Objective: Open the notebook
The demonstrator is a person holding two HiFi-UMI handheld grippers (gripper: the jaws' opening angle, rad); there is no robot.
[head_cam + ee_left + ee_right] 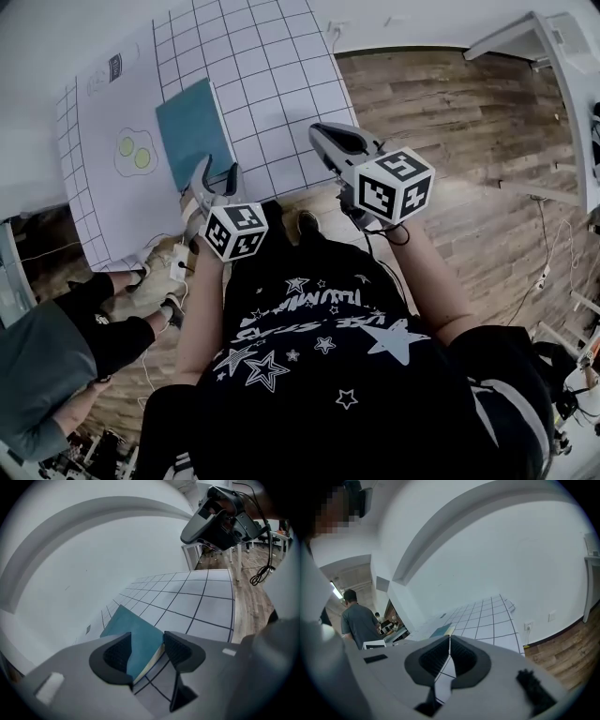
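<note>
notebook [194, 131]: teal, closed, flat | left gripper [146, 645] jaws wide, at its corner | right gripper [450, 644] jaws together, empty

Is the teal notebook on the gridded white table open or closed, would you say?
Closed: the teal rectangular notebook lies flat on the gridded table, cover down, only page edges showing.

notebook [194, 127]: near corner is covered by left gripper [217, 176] | sheet [108, 112]: small print cannot be read | table [281, 75]: far end is cut off at top edge | bystander [52, 361]: cropped at left edge
</note>
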